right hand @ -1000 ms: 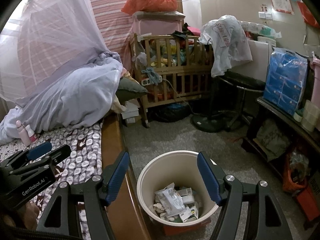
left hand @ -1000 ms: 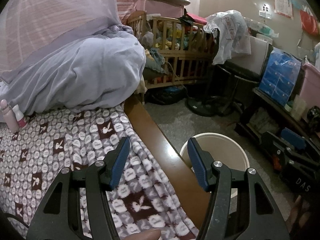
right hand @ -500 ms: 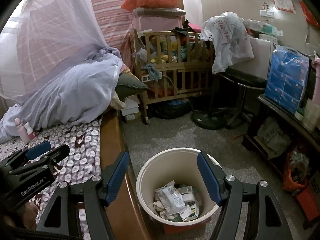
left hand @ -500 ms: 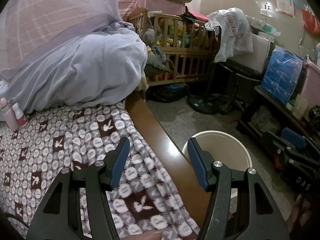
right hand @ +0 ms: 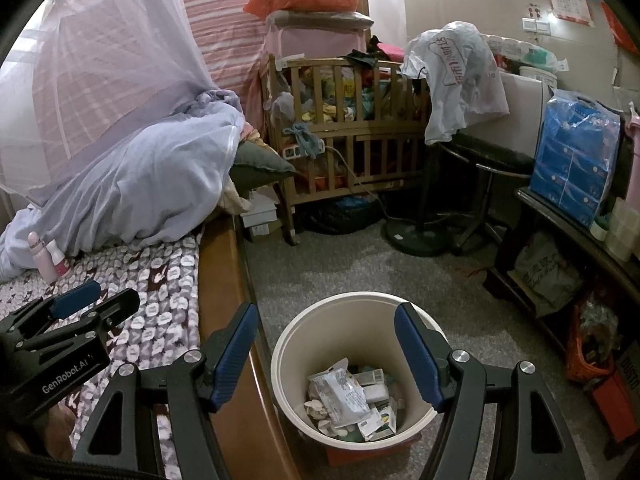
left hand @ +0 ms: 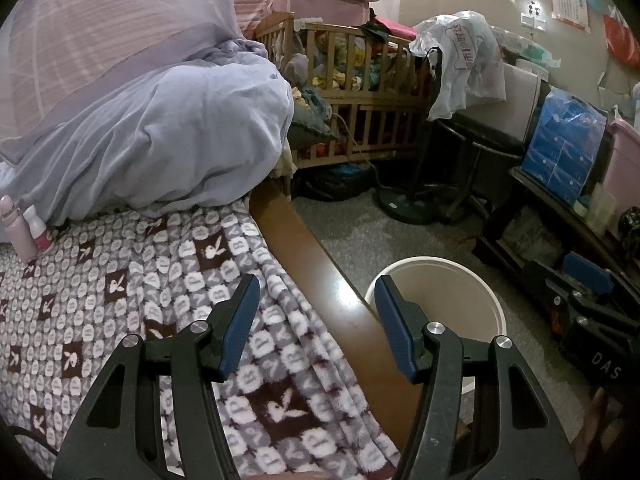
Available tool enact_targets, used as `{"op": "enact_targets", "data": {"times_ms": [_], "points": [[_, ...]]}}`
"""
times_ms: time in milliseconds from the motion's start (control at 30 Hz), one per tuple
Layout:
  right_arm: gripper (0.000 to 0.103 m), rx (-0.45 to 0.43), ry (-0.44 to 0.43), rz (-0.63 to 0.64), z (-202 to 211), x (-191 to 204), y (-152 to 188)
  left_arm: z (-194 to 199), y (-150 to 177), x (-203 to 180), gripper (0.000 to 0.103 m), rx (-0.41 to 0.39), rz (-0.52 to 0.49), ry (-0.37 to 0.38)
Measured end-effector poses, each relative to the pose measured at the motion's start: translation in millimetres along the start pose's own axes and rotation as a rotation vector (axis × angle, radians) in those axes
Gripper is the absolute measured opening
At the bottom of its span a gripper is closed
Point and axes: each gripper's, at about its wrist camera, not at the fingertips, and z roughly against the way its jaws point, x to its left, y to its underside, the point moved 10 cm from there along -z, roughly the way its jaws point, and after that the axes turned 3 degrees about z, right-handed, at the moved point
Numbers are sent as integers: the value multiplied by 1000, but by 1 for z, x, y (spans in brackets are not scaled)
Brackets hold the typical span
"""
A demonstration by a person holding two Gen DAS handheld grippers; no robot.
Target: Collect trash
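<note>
1. Both are released and grasp nothing: the left hand-held gripper (left hand: 316, 320) hangs over the blanket (left hand: 120, 280), the right hand-held gripper (right hand: 326, 350) over the bin (right hand: 288, 344).
2. The trash (right hand: 348, 400) lies inside the bin, on the floor beside the bed frame (right hand: 224, 280).
3. Risk: a low reach could knock the bin's rim and tip it.
4. The small bottles (left hand: 24, 228) by the bedding could be mistaken for trash.

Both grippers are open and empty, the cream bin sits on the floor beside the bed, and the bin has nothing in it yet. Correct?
Not quite. The bin is not empty: the right wrist view shows wrappers and paper scraps piled in its bottom. The rest stands: left gripper and right gripper open and empty, bin on the floor beside the bed.
</note>
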Motion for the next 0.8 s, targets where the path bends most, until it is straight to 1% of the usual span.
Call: {"op": "enact_targets", "data": {"times_ms": [800], "points": [[69,11,2,4,-3,-2,5,-2,5,1,59,10,-16,2]]}}
